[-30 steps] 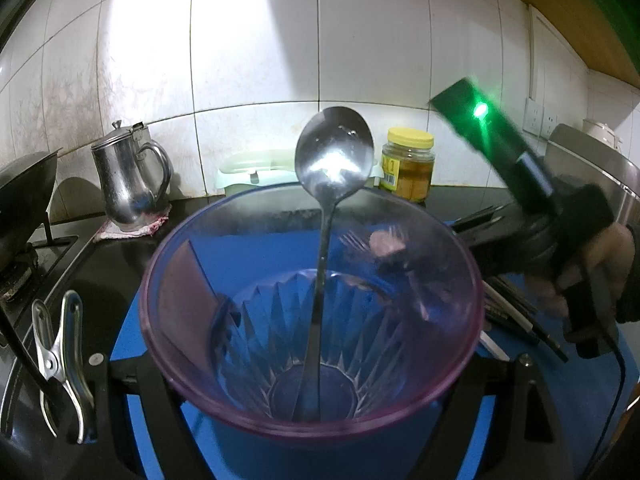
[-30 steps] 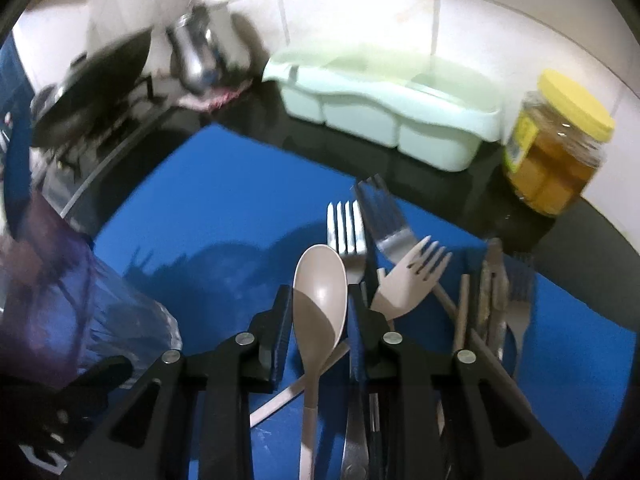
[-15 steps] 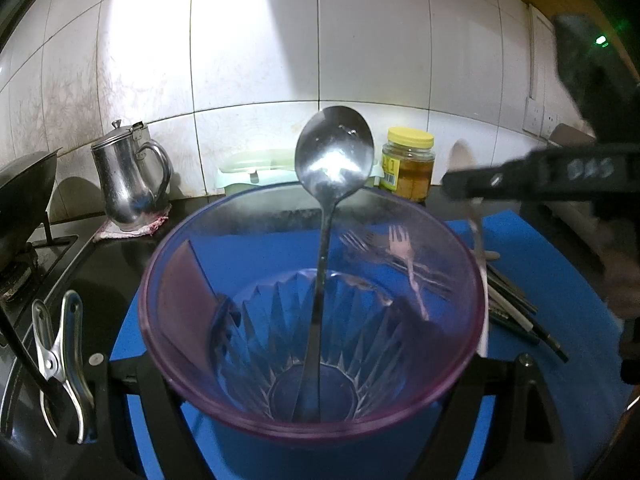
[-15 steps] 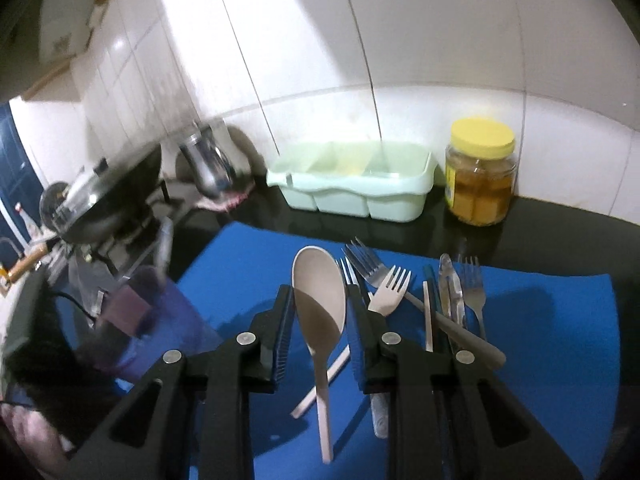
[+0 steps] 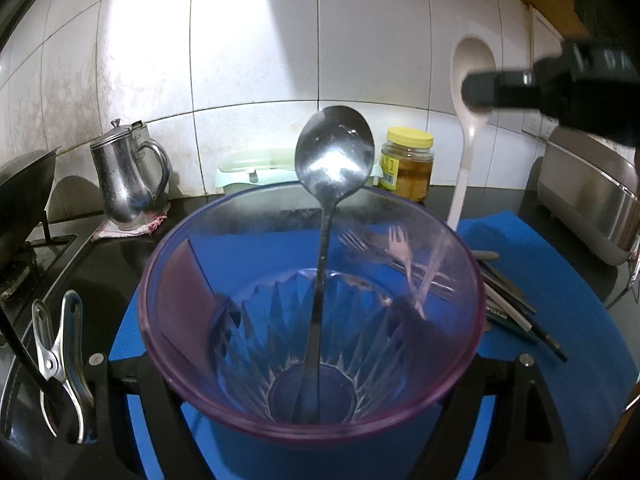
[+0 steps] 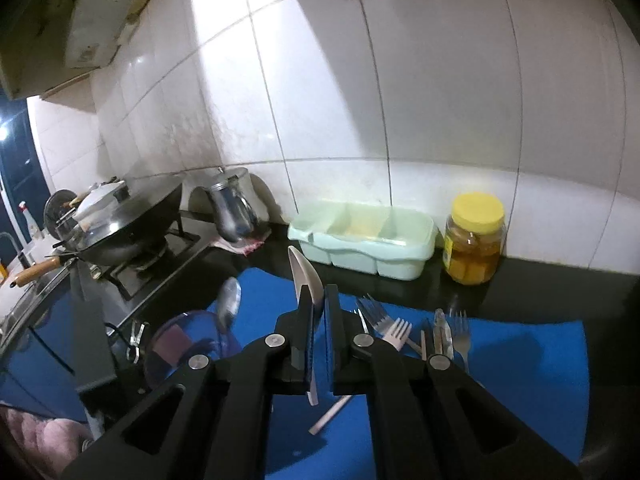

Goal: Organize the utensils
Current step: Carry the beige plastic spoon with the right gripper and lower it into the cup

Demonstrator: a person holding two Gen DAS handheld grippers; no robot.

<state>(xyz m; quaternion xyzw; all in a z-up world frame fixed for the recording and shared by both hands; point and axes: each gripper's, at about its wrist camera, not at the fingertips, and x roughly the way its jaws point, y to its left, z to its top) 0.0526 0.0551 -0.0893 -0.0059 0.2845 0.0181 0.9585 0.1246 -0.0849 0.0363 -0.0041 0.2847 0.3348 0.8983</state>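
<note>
One utensil is home so far: the metal spoon (image 5: 334,152) stands in the purple tumbler (image 5: 312,364), handle down, bowl leaning up over the far rim. Your left tongs (image 5: 312,392) brace that tumbler from both sides, one finger against each flank, holding it over the blue mat (image 5: 560,300).

Your right tongs (image 6: 318,332) have just been closing, and now they pinch the beige plastic spoon (image 6: 306,276) by its neck. It's turned edge-on, bowl poking up past the fingertips, handle hanging below. From the left wrist view the spoon hangs up in the air to the right of the tumbler, handle tip close to the rim but not inside yet.

So that's one in, one on its way. Plenty remains: the pink plastic fork (image 6: 396,334), the metal forks (image 6: 376,316) and a cluster of dark-handled pieces (image 5: 516,312) lie on the mat, on the black surface. Count them exactly? Can't, they overlap.
</note>
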